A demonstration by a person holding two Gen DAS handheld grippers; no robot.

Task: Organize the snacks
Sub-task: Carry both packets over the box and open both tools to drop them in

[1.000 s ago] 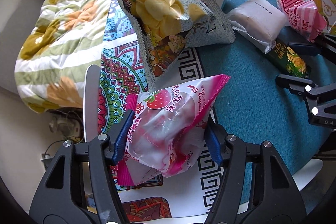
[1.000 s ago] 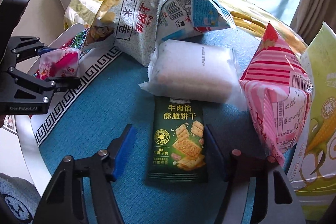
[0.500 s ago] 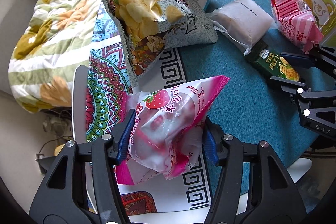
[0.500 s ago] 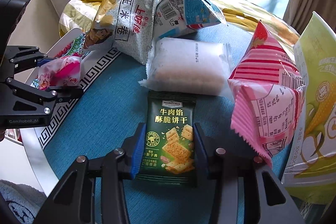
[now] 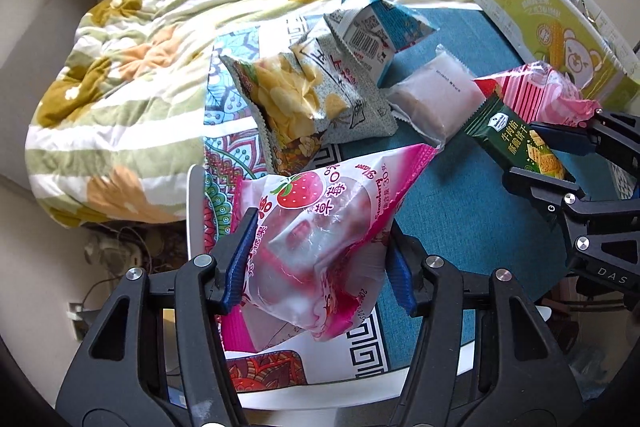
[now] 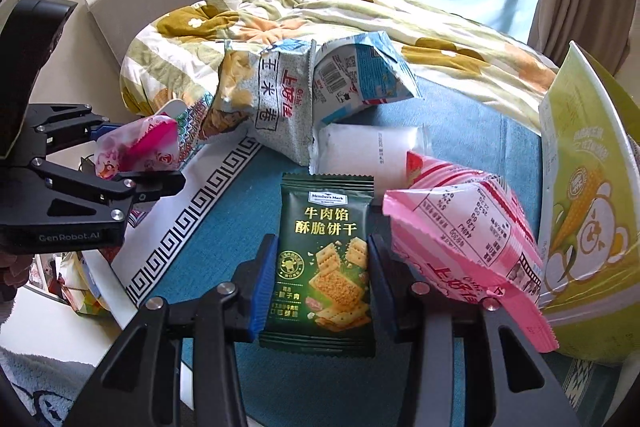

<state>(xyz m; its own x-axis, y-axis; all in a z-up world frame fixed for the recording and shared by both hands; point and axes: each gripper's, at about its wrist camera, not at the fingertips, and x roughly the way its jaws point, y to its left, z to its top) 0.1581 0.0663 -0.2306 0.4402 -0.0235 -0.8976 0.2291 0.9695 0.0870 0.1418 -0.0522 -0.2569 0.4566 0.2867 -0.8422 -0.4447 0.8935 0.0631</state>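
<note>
Between left gripper [image 5: 316, 267] fingers: crinkly pink-and-clear strawberry candy bag [image 5: 320, 247], pinched across its puffy middle, off the tabletop [image 5: 452, 227], top seam tilted toward the right. Grip at the fat part likely chosen because slack film at the ends would slip out.

Right gripper [image 6: 320, 287] fingers narrow, clamped on both long edges of flat dark-green cracker packet [image 6: 326, 259], label upright to camera. Edge grip suits a thin stiff pack; no crushing of contents. Left-wrist view shows same packet held clear of the teal cloth.

Both items raised at once, so probably a two-handed transfer to a sorting spot; destination not visible.

Left on tabletop, bunched at far side against the floral quilt [image 5: 140, 67]: grey speckled corn-roll bag [image 5: 320, 99], blue-and-white milk-candy bag [image 5: 376, 27], frosted white soft pack [image 5: 436, 95], pink striped snack bag [image 6: 468, 227] just beside the right fingers, yellow-green corn carton [image 6: 580, 187] standing at the right edge.

Risk: pink striped bag sits close enough to get dragged along.
</note>
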